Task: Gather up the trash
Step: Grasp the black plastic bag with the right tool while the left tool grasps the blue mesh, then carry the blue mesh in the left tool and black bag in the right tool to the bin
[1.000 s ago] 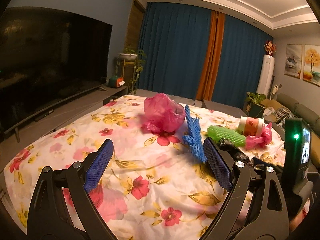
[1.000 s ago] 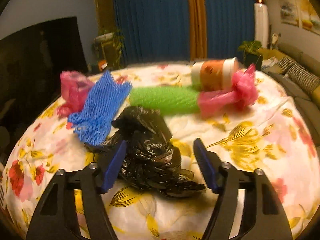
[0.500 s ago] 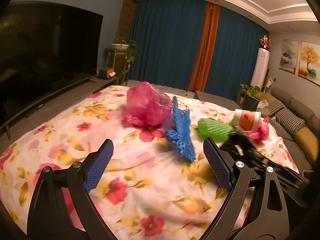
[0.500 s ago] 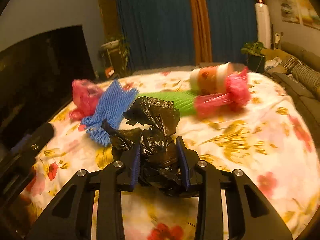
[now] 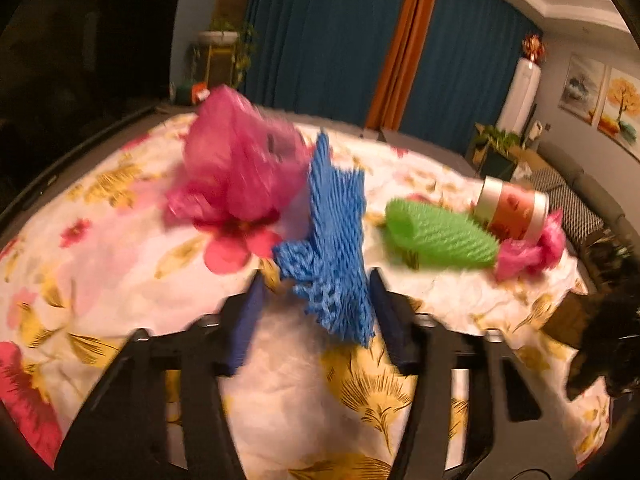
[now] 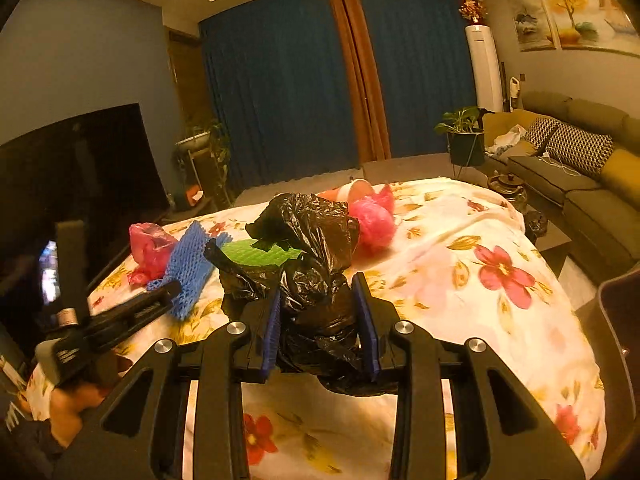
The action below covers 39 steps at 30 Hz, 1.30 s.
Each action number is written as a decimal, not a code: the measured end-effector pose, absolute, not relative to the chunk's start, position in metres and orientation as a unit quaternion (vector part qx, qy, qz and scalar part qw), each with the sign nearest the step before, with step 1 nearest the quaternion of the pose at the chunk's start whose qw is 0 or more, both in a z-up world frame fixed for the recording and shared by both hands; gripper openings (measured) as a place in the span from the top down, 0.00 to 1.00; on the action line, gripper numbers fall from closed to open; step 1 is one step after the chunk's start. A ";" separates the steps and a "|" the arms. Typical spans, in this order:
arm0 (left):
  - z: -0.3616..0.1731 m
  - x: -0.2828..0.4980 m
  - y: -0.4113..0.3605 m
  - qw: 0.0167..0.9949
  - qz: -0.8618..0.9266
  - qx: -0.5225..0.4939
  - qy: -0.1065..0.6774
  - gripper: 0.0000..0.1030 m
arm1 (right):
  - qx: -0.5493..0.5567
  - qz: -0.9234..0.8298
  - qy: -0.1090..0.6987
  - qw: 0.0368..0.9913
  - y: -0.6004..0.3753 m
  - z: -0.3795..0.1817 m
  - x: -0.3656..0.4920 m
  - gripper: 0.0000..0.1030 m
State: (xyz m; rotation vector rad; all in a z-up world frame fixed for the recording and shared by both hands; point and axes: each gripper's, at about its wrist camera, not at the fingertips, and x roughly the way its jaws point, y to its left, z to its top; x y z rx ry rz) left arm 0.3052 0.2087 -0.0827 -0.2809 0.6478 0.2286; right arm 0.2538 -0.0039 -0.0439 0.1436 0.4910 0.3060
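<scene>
Left hand-held gripper (image 5: 316, 312) closing round blue foam net (image 5: 332, 248); right (image 6: 316, 332) clamping black bag (image 6: 312, 264) w/ green net (image 6: 256, 256) behind.

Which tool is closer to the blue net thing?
Left. The left tool has the blue net between its closing jaws. The right tool is off to the side, clamped on the black bag.

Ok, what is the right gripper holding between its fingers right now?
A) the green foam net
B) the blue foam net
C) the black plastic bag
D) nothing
C: in the right wrist view the right gripper has the crumpled black plastic bag pinched between its blue fingers, above the floral cloth.
</scene>
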 end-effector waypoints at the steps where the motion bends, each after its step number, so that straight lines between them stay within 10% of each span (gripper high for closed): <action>1: -0.085 0.307 0.207 0.931 0.108 -0.134 0.322 0.69 | 0.071 0.150 0.241 0.956 -0.005 -0.044 0.252 0.67; 6: -0.084 0.304 0.204 0.935 0.090 -0.133 0.316 0.98 | 0.074 0.148 0.238 0.957 -0.012 -0.041 0.247 0.67; 39: -0.021 0.138 0.104 0.975 0.032 -0.094 0.201 0.99 | 0.093 0.122 0.211 0.965 -0.088 -0.026 0.151 0.67</action>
